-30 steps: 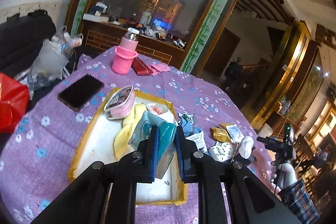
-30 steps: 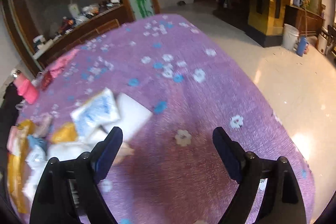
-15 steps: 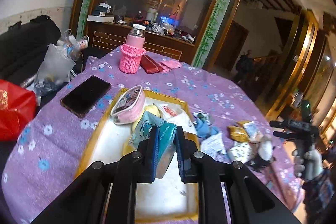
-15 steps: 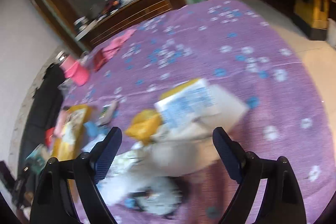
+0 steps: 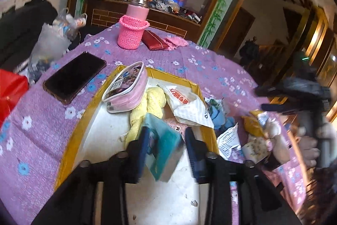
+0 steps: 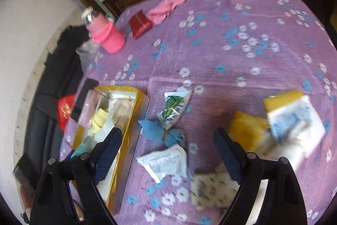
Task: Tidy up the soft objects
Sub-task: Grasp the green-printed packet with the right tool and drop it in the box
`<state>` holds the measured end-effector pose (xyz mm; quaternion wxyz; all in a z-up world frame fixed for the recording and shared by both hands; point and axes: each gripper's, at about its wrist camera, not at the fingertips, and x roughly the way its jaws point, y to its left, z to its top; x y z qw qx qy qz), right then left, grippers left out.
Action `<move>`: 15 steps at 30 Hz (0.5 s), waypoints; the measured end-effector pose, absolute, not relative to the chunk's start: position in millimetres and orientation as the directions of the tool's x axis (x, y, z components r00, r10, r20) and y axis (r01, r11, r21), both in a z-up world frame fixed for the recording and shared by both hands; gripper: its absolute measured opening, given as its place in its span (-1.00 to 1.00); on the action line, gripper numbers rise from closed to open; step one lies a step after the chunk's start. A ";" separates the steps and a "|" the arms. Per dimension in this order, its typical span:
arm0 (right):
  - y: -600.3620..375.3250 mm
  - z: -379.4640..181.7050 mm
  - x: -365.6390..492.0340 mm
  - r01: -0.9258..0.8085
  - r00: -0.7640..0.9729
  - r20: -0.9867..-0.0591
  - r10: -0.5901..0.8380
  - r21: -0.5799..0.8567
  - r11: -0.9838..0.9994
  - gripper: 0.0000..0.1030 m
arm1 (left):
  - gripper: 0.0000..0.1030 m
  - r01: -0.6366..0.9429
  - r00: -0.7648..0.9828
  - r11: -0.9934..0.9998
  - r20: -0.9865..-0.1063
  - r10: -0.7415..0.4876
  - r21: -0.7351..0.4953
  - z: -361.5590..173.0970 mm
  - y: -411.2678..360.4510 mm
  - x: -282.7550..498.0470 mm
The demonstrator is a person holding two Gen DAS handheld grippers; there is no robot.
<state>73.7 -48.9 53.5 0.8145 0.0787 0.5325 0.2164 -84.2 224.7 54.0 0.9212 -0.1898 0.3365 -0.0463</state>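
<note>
The left gripper (image 5: 166, 140) is held over the yellow-rimmed shallow white tray (image 5: 88, 111); its jaws have just been opening, and the teal soft tissue packet (image 5: 162, 147) sits tilted between them, blurred, apparently released and no longer pressed by the pads; the packet is over the near middle of the tray, just in front of the pale yellow plush toy (image 5: 147, 111). The release is best completed low, so that the packet settles flat on the bare near part of the tray floor and not on the pink zipped pouch (image 5: 124, 88) leaning on the tray's far left rim; the jaws are then best drawn straight back, so that the packet is not dragged out.

The right gripper (image 6: 168, 153) is spread wide and holds nothing; it hangs above the white printed sachet (image 6: 164, 161) lying on the purple flowered tablecloth (image 6: 231, 39), just beside the tray's right edge.

Only in the left wrist view are the packet and the tray's contents shown clearly; the right hand (image 5: 311, 140) is also seen there. Only in the right wrist view is the remaining scatter laid out: the green-and-white sachet (image 6: 174, 107), the crumpled blue cloth (image 6: 160, 132) and the yellow and blue-white packets (image 6: 288, 119) toward the table's right edge.
</note>
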 end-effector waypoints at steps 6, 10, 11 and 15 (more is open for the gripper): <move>-9.4 15.4 106.7 -0.233 0.293 -0.896 0.334 0.272 0.934 0.64 | -0.03 -0.049 0.803 0.889 -0.548 -0.236 -0.455 62.4 258.1 -112.7; 5.3 -5.2 117.7 -0.213 0.276 -0.920 0.279 0.224 0.951 0.24 | 0.04 -0.088 0.828 0.878 -0.525 -0.198 -0.471 66.1 281.7 -129.0; 9.5 -9.3 119.3 -0.214 0.272 -0.925 0.267 0.212 0.953 0.09 | 0.04 -0.092 0.831 0.877 -0.521 -0.194 -0.472 66.6 284.9 -131.9; 9.8 -19.6 119.2 -0.193 0.273 -0.927 0.258 0.209 0.959 -0.38 | 0.04 -0.096 0.835 0.866 -0.513 -0.198 -0.490 65.9 293.0 -139.3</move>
